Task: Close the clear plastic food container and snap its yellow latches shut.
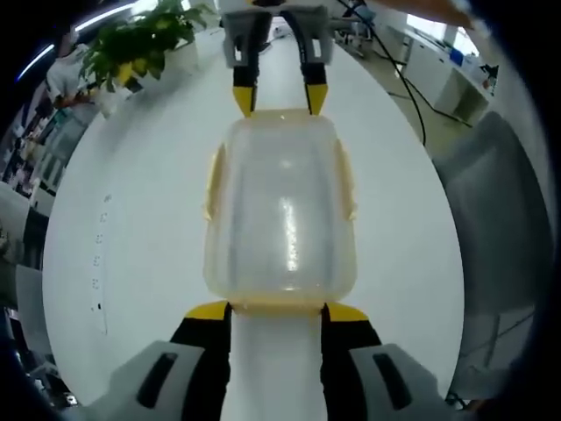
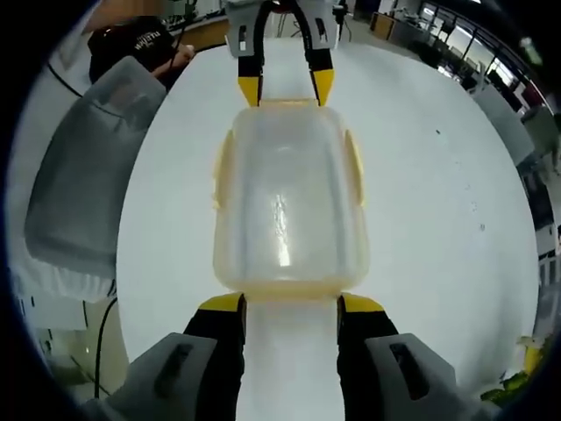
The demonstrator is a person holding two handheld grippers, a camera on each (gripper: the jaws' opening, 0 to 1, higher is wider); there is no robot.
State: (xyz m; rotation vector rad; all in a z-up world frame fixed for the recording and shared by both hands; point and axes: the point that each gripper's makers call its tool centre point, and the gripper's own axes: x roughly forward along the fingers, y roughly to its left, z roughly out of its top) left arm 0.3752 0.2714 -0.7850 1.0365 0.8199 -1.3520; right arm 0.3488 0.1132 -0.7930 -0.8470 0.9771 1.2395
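Container (image 1: 280, 210), rounded, translucent, seemingly smooth plastic

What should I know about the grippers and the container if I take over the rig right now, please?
Left gripper: open, jaws straddling the near short end of the clear container.
Right gripper: open, likewise at the opposite short end.
The container sits on the white table, lid on. Yellow latches show along both long sides and at each end.
Done: lid appears placed.
Left: whether any latch is snapped cannot be told; press each latch shut and check.
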